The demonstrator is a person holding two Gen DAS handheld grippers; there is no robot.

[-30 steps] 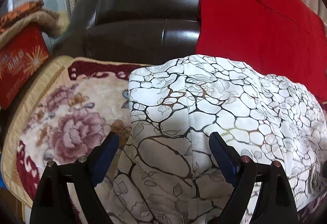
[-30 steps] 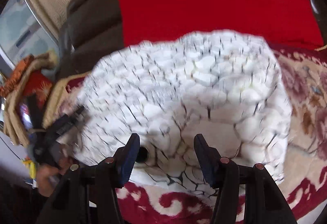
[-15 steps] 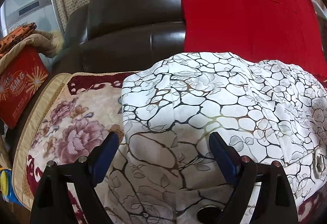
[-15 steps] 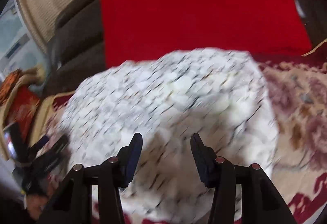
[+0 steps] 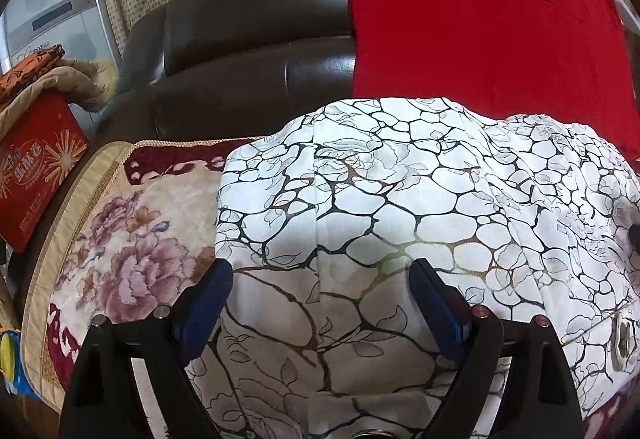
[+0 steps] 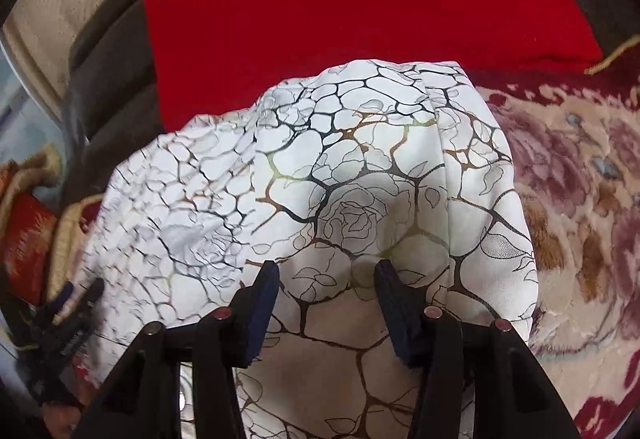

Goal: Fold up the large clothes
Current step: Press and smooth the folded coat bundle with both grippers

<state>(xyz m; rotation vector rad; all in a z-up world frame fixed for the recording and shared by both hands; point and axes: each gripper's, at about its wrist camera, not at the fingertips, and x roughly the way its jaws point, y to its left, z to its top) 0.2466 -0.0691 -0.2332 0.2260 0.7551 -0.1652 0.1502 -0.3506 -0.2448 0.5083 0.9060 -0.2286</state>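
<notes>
A white garment point(image 5: 400, 223) printed with black cracked lines and roses lies in a folded heap on a floral blanket point(image 5: 132, 239) on a sofa seat. It also fills the right wrist view point(image 6: 340, 207). My left gripper point(image 5: 320, 291) is open and empty, hovering over the garment's near left part. My right gripper point(image 6: 328, 291) is open and empty, over the garment's near right part. The left gripper also shows at the lower left of the right wrist view point(image 6: 68, 315).
A dark leather sofa back point(image 5: 248, 47) stands behind, with a red blanket point(image 5: 480, 23) draped over it. A red box point(image 5: 36, 171) and folded cloths point(image 5: 36, 67) sit at the left. The floral blanket point(image 6: 580, 199) extends right of the garment.
Both grippers have pulled back and risen a little from the garment. The right view, blurred before, is now mostly sharp. Both stay open and empty.
</notes>
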